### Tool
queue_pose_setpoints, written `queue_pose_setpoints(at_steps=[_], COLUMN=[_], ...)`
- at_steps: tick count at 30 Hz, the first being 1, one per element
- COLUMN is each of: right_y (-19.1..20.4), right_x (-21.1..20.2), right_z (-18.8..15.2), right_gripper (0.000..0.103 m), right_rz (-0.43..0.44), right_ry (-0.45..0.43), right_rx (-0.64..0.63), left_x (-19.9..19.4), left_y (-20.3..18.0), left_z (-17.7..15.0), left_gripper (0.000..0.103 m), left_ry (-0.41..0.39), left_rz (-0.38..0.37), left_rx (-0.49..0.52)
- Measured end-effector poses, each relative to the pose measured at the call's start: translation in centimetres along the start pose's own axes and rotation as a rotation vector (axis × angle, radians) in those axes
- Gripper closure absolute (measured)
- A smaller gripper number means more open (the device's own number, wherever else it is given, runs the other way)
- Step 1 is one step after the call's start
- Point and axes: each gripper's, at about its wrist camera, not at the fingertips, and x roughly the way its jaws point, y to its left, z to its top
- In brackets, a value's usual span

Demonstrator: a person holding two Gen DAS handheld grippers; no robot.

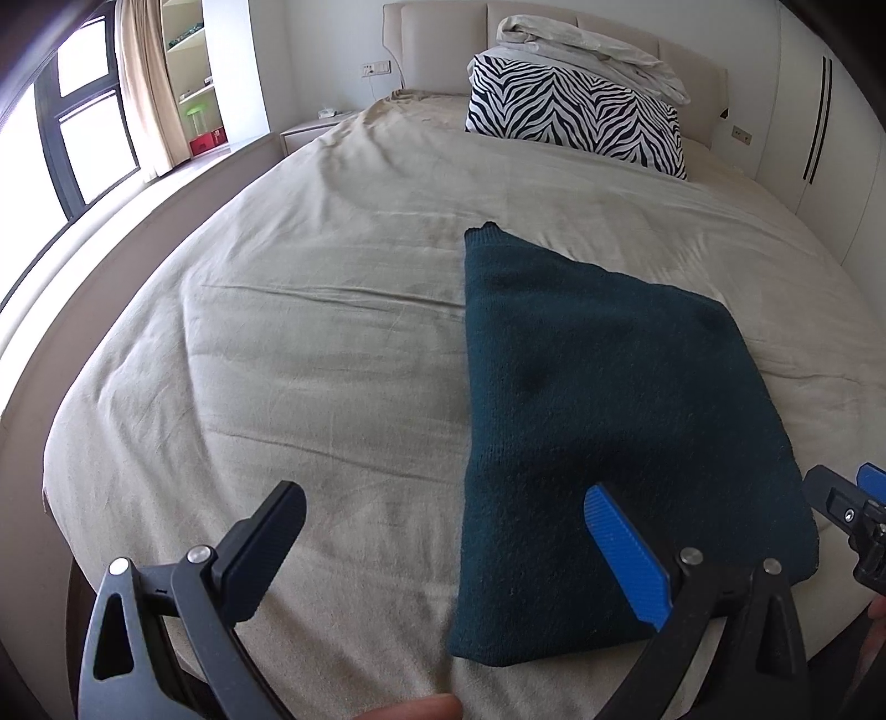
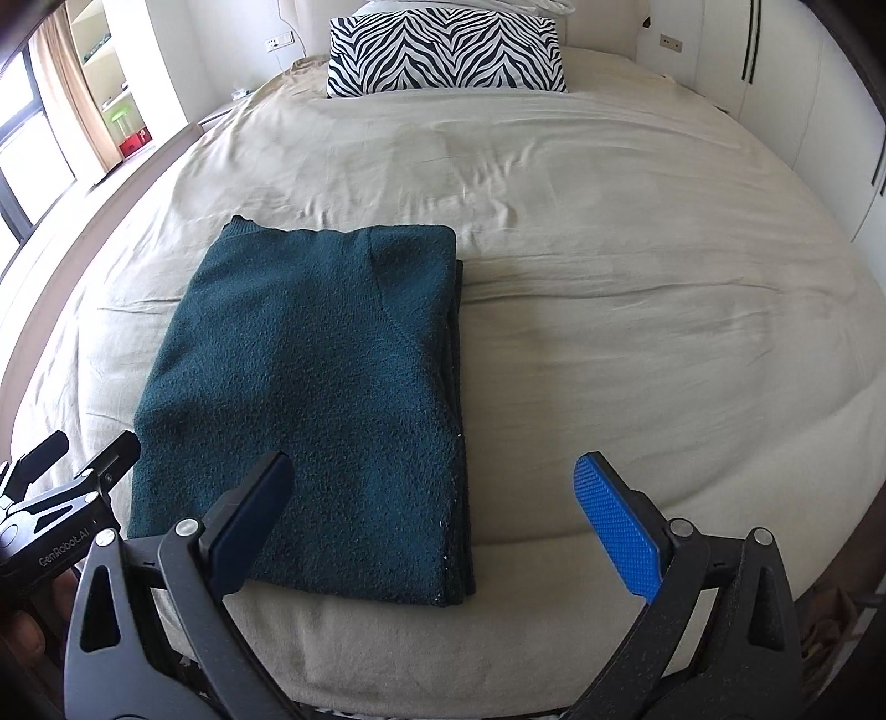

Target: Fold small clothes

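Observation:
A dark teal knitted garment [image 1: 598, 421] lies folded into a flat rectangle on the beige bed sheet [image 1: 310, 354], near the bed's front edge. My left gripper [image 1: 443, 498] hovers open over the garment's near left edge, its blue fingertip [image 1: 626, 548] above the fabric and the black one over bare sheet. In the right wrist view the same garment [image 2: 321, 387] sits left of centre. My right gripper [image 2: 432, 471] is open above its near right edge, holding nothing. The left gripper [image 2: 83, 465] shows at the left margin there, and the right gripper [image 1: 847, 504] at the left view's right margin.
A zebra-striped pillow [image 1: 576, 116] with a crumpled white cover [image 1: 592, 50] on top leans at the headboard. White wardrobe doors [image 1: 825, 138] line the right side. A window [image 1: 66, 127], a curtain and shelves stand at the left. Bare sheet [image 2: 637, 288] spreads right of the garment.

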Motion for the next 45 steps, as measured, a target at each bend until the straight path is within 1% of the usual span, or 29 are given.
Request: queue_pose_setpoints(at_steps=[45], right_y=[-0.08], right_x=[0.34], right_z=[-0.81], right_gripper=[0.0], right_rz=[-0.002], right_ry=[0.012], right_rx=[0.004], left_x=[0.26], left_y=[0.07], left_z=[-0.3], left_gripper=[0.0], left_ry=[0.005], left_rz=[-0.003], left_rx=[-0.005])
